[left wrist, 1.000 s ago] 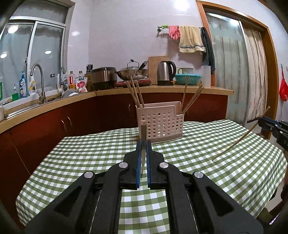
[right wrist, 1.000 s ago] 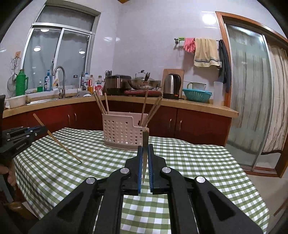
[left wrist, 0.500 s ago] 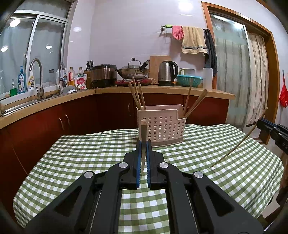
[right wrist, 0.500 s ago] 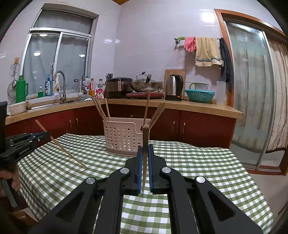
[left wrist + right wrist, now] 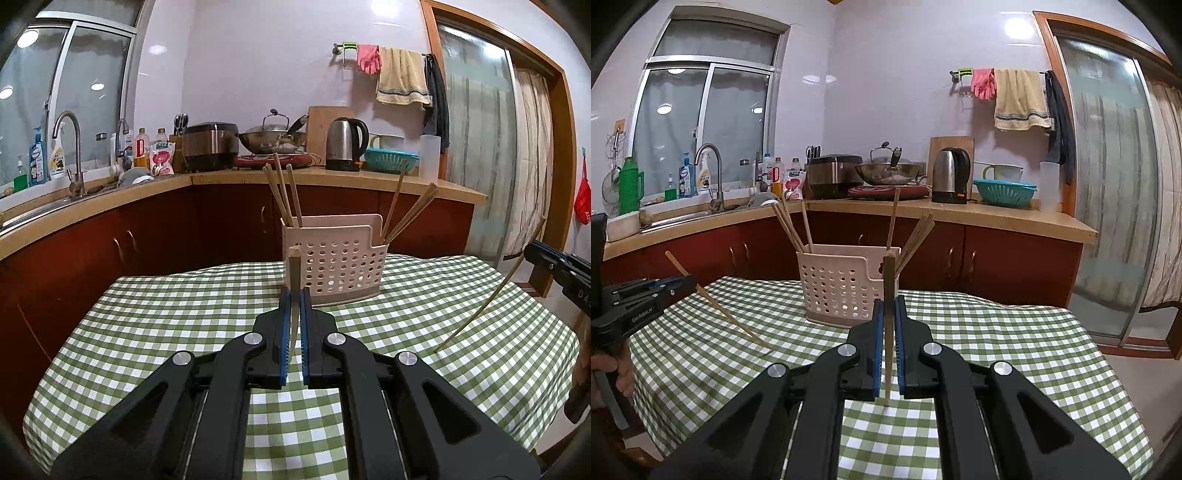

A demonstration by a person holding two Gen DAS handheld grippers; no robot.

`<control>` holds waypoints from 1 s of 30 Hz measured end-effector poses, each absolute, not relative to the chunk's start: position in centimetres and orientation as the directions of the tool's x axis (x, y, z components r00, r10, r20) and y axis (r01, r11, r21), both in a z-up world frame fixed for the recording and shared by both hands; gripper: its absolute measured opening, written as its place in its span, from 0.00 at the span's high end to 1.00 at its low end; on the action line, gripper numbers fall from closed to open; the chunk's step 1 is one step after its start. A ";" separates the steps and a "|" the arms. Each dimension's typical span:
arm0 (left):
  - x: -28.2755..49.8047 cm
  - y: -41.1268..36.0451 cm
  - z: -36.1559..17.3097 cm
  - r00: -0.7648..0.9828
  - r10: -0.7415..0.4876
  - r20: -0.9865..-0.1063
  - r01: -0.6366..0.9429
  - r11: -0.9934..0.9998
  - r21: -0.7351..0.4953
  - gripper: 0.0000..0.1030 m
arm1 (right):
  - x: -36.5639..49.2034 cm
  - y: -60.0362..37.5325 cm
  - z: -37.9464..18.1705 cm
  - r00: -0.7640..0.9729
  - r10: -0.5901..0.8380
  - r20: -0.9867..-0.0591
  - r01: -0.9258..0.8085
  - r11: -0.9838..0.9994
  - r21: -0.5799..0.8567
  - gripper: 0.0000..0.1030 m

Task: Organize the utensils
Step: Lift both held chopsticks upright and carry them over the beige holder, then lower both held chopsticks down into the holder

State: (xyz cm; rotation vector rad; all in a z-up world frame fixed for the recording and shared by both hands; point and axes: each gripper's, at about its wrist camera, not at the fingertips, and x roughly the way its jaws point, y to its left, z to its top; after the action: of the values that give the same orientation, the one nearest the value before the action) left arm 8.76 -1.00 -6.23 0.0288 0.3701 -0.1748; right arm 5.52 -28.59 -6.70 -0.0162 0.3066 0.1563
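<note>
A pale pink perforated utensil holder (image 5: 334,260) stands on the green checked tablecloth (image 5: 177,325), with several wooden chopsticks leaning in its left and right compartments. My left gripper (image 5: 294,295) is shut on one wooden chopstick (image 5: 294,280), held upright in front of the holder. My right gripper (image 5: 889,306) is shut on another chopstick (image 5: 888,317), also upright, a little short of the holder (image 5: 842,286). Each gripper shows in the other's view, at the table's side: the right one (image 5: 554,264) with its slanted chopstick (image 5: 491,295), the left one (image 5: 646,301) likewise.
Behind the table runs a red-fronted kitchen counter (image 5: 332,181) with a sink tap (image 5: 70,147), bottles, a rice cooker, a wok and a kettle (image 5: 347,144). A sliding glass door (image 5: 1108,192) is at the right. The table edges drop off at front and sides.
Both grippers have risen and tilted slightly, each still shut on its chopstick. The holder sits a little lower in both views. The chopsticks in the holder have not moved.
</note>
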 end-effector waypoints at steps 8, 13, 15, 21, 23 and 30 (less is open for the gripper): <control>9.1 -0.2 -4.3 0.923 -0.179 -0.342 0.178 0.983 -0.034 0.95 | 6.2 -28.2 -5.4 0.948 0.163 -0.275 -0.167 0.986 0.007 0.94; 9.0 0.0 -2.3 0.934 -0.190 -0.304 0.185 0.982 -0.045 0.95 | 6.8 -28.0 -4.4 0.951 0.178 -0.254 -0.181 0.983 0.011 0.94; 9.1 -0.1 -1.5 0.937 -0.199 -0.288 0.193 0.980 -0.048 0.95 | 7.2 -27.9 -3.7 0.953 0.187 -0.239 -0.189 0.982 0.013 0.94; 10.4 -0.5 1.1 0.945 -0.228 -0.237 0.220 0.974 -0.059 0.95 | 8.4 -27.5 -1.2 0.959 0.219 -0.179 -0.219 0.976 0.017 0.94; 11.0 -0.7 2.1 0.946 -0.239 -0.218 0.230 0.971 -0.064 0.95 | 8.9 -27.4 -0.4 0.961 0.228 -0.157 -0.228 0.973 0.017 0.94; 13.4 -2.1 4.8 0.955 -0.252 -0.159 0.249 0.968 -0.039 0.95 | 11.5 -27.0 2.4 0.967 0.242 -0.078 -0.242 0.970 0.005 0.94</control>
State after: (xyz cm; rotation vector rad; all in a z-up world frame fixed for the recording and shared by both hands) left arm 13.41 -2.10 4.78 -0.0184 0.1634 -0.2549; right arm 11.53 -27.03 2.41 -0.0049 0.0781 0.2449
